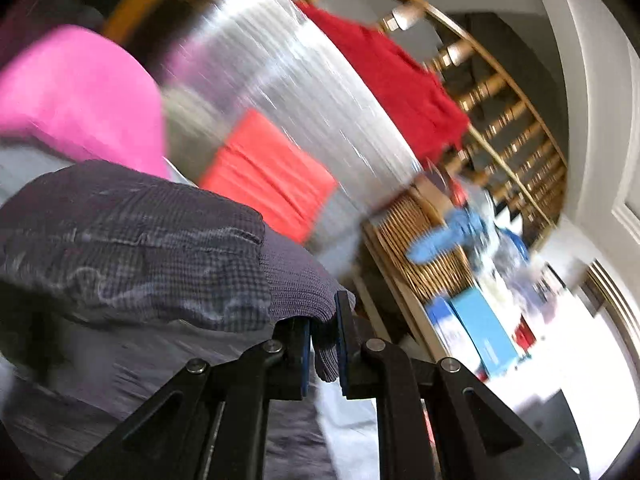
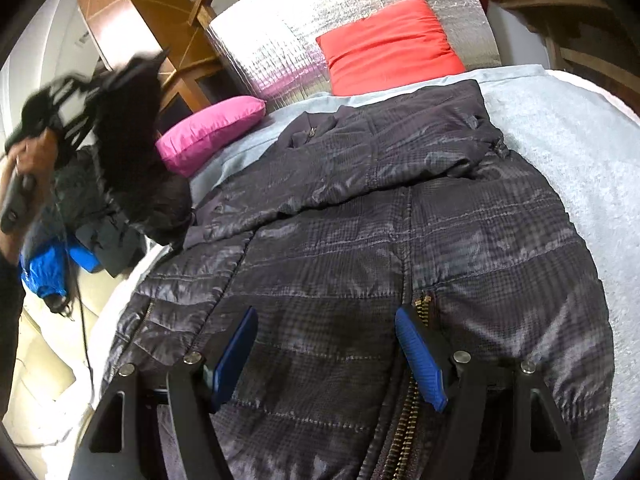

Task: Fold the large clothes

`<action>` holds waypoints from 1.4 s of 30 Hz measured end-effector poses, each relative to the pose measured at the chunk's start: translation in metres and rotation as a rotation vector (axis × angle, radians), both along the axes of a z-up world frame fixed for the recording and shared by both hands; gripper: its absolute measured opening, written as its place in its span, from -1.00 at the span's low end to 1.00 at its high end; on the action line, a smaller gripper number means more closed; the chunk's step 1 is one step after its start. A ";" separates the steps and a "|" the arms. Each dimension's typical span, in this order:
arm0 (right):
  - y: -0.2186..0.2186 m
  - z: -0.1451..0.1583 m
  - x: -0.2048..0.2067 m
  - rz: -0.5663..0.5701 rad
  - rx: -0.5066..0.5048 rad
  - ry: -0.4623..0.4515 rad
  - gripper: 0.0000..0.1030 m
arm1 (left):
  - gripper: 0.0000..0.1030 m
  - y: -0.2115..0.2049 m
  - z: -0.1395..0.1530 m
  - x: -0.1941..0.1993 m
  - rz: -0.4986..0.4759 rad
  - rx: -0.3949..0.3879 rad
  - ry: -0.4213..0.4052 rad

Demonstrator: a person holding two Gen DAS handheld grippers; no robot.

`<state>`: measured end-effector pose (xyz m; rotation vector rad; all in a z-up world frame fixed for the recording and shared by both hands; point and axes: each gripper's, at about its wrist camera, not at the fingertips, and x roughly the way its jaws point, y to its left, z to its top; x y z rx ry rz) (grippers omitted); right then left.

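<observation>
Jaws: my left gripper [image 1: 325, 340] pinches the ribbed cuff [image 1: 304, 292] of the quilted jacket [image 2: 360, 240]; my right gripper [image 2: 326, 356] hangs spread wide above its zipper [image 2: 408, 412], holding nothing.

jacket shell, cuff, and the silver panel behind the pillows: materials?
Jacket: looks like thin synthetic woven shell, faint check, slight sheen, quilted stitch lines; metal-looking zipper.
Cuff, pinched in the left gripper: ribbed knit, visible loops.
Silver panel: likely foil-faced insulation, given its crinkled reflective grid.
</observation>
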<state>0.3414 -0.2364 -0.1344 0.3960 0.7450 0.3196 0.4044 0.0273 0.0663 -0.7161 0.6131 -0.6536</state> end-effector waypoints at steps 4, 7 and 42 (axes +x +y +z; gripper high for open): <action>-0.006 0.000 -0.001 0.003 0.048 -0.010 0.45 | -0.63 -0.078 -0.032 0.000 -0.070 0.026 0.068; -0.008 0.001 -0.003 0.004 0.075 -0.016 0.45 | 0.46 -0.118 -0.068 0.006 -0.093 0.105 0.169; -0.033 -0.004 0.122 -0.312 0.698 0.260 0.24 | 0.52 0.116 -0.182 -0.131 0.279 0.255 0.230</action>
